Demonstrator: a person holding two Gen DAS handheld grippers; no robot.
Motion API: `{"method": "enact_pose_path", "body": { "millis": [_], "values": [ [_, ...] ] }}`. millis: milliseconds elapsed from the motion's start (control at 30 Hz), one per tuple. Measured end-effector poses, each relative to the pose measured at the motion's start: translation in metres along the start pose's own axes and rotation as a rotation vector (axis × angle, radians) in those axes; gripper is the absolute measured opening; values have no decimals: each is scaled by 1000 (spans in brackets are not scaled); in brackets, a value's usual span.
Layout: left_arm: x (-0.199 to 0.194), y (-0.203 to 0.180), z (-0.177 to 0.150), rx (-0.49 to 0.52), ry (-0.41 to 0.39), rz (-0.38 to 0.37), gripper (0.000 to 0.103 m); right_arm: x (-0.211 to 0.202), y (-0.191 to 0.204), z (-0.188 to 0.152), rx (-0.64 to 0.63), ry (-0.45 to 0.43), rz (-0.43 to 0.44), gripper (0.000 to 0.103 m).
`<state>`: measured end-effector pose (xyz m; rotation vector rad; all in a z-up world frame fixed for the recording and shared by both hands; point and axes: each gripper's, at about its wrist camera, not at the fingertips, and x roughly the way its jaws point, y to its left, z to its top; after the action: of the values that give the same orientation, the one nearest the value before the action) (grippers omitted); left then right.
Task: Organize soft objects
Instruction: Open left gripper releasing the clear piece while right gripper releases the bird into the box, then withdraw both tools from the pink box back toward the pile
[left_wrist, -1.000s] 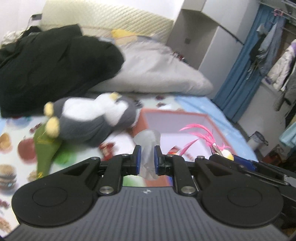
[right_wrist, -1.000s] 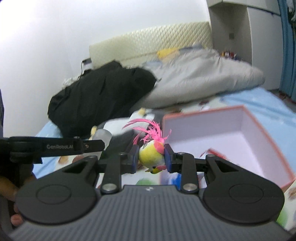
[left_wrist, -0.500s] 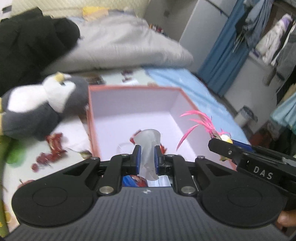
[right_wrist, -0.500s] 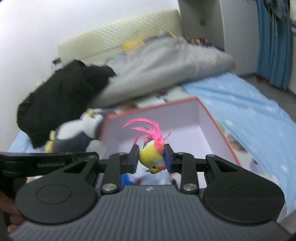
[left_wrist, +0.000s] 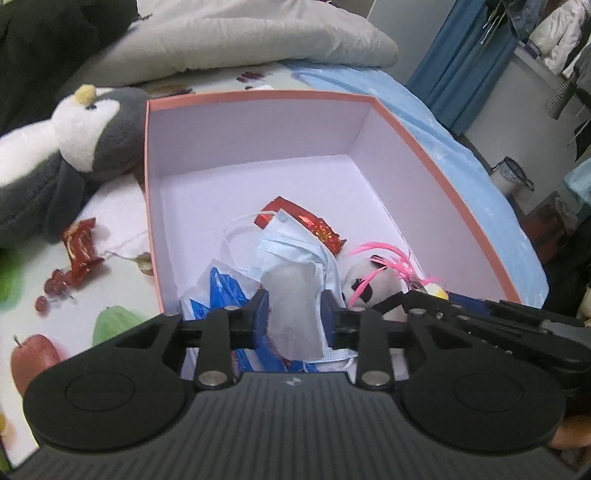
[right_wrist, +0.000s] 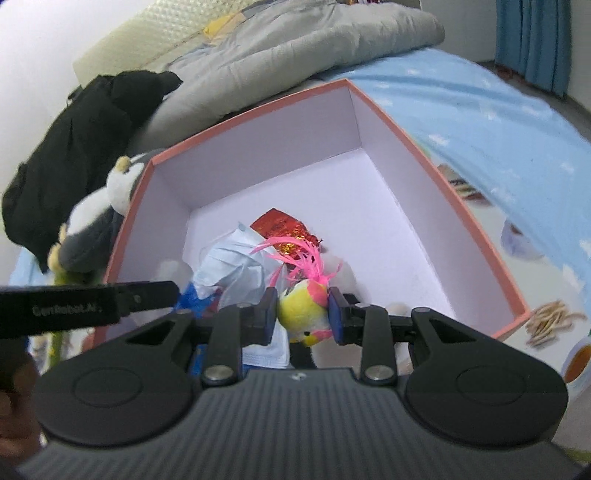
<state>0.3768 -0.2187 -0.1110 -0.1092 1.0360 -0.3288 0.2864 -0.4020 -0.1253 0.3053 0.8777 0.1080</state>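
Observation:
An open box with a salmon-pink rim (left_wrist: 258, 96) (right_wrist: 258, 107) lies on the bed, and both grippers hang over its near end. My left gripper (left_wrist: 294, 314) has a translucent white squishy piece (left_wrist: 293, 306) between its pads. Its jaws are opening and the piece still fills the gap. My right gripper (right_wrist: 302, 314) is shut on a yellow bird toy (right_wrist: 301, 310) with pink feathers (right_wrist: 299, 258). Inside the box lie a blue face mask (left_wrist: 291, 247), a red foil wrapper (left_wrist: 314, 225), a blue packet (left_wrist: 225, 291) and a small panda plush (left_wrist: 365, 280).
A grey and white penguin plush (left_wrist: 74, 147) (right_wrist: 92, 221) leans against the box's left wall. A red wrapper (left_wrist: 81, 247) lies on the fruit-print sheet. Behind are a grey duvet (left_wrist: 240, 37) and black clothing (right_wrist: 81, 129). A blue sheet (right_wrist: 480, 110) runs along the right.
Both grippers came forward and down from above the bed to over the box's near end. The left jaws stand wider apart, with the translucent piece spread between them. The right grip is unchanged.

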Motion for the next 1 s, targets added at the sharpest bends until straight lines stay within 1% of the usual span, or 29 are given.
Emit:
{"method": "enact_pose_path", "body": {
  "millis": [33, 67, 133, 200, 333, 467, 567, 767, 1000],
  "values": [
    [-3, 0, 0, 2, -8, 0, 39, -1, 1, 1, 0, 4, -4, 36],
    [-7, 0, 0, 0, -16, -3, 41, -3, 3, 2, -6, 3, -14, 41],
    [-16, -1, 0, 0, -34, -7, 42, -9, 4, 1, -13, -14, -19, 46],
    [-28, -2, 0, 9, -58, -10, 42, -18, 6, 0, -8, -36, -3, 45],
    [-57, -4, -4, 17, -102, -22, 42, -42, 15, -1, -16, -94, 2, 45],
    [-91, -7, -12, 32, -155, -30, 42, -70, 30, -5, -30, -150, 12, 45],
    [-118, -4, -19, 25, -196, -39, 42, -92, 42, -9, -40, -194, 22, 45],
    [-170, 2, -44, 23, -270, -41, 42, -133, 67, -24, -63, -271, 41, 45],
    [-228, 22, -79, -5, -350, -41, 45, -174, 101, -45, -127, -342, 66, 45]
  ]
}}
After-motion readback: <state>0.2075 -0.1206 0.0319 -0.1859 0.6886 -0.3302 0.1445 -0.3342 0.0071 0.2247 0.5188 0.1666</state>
